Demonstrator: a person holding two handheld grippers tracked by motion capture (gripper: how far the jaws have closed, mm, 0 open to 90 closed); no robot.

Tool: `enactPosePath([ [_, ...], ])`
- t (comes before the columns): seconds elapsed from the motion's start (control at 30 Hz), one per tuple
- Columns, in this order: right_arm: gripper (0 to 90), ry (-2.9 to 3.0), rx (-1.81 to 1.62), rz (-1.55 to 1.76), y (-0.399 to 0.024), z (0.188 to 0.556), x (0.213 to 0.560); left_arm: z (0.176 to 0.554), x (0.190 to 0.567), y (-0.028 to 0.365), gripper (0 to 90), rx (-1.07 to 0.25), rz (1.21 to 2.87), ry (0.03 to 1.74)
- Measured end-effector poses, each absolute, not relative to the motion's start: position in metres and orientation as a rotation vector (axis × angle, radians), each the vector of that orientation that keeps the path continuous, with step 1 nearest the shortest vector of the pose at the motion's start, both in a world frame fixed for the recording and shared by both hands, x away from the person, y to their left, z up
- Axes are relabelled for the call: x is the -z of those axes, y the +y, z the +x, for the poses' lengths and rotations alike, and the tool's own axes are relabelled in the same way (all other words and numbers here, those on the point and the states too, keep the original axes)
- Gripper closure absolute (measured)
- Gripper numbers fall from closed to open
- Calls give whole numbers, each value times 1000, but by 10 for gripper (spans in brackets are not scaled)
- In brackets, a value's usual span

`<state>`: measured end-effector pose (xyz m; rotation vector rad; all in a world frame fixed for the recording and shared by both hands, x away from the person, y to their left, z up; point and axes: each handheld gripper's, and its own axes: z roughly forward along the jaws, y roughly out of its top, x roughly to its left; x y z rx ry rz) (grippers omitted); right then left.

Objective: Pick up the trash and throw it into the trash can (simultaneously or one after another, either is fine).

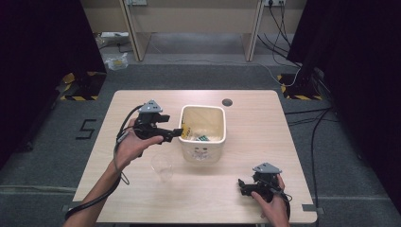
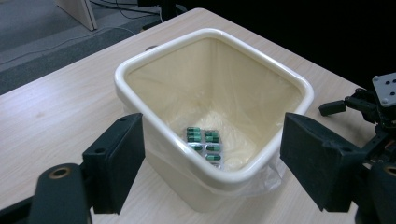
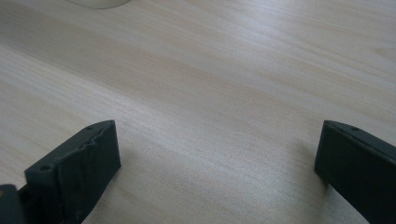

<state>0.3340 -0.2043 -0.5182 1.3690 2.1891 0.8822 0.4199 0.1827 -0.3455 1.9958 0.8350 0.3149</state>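
Counter [image 1: 142, 198] takes up the middle of the high view, with the cream bin [image 1: 203, 152] at its center. Your left gripper [image 1: 174, 133] sits at the bin's left rim, jaws wide apart with nothing between them. Judging by that, you are at the drop-off end of a tidying step: the pill pack [image 2: 206, 145] lies on the bin floor, inside the liner bag [image 2: 224, 88], so that item looks done.

Next move likely calls for the clear cup [image 1: 162, 165], standing just below and left of the bin in the high view. Back the left gripper off the rim, lower it, and close on the cup wall gently; it looks thin and light and could tip or crush.

Your right gripper [image 1: 244, 185] rests low at lower right of the high view, well apart from the bin, jaws spread and empty over bare wood.

The left gripper view gives the bin's inside and the green capsules clearly. The high view adds a yellow scrap [image 1: 185, 131] at the bin's inner left wall; can't tell what it is.
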Motion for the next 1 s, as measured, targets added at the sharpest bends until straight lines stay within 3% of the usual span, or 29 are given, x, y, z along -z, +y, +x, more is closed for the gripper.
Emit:
enactPosePath([
  [1.0,3,2189,-882,1375,-204,334,518,394,397,227,226,-278,1970,915],
])
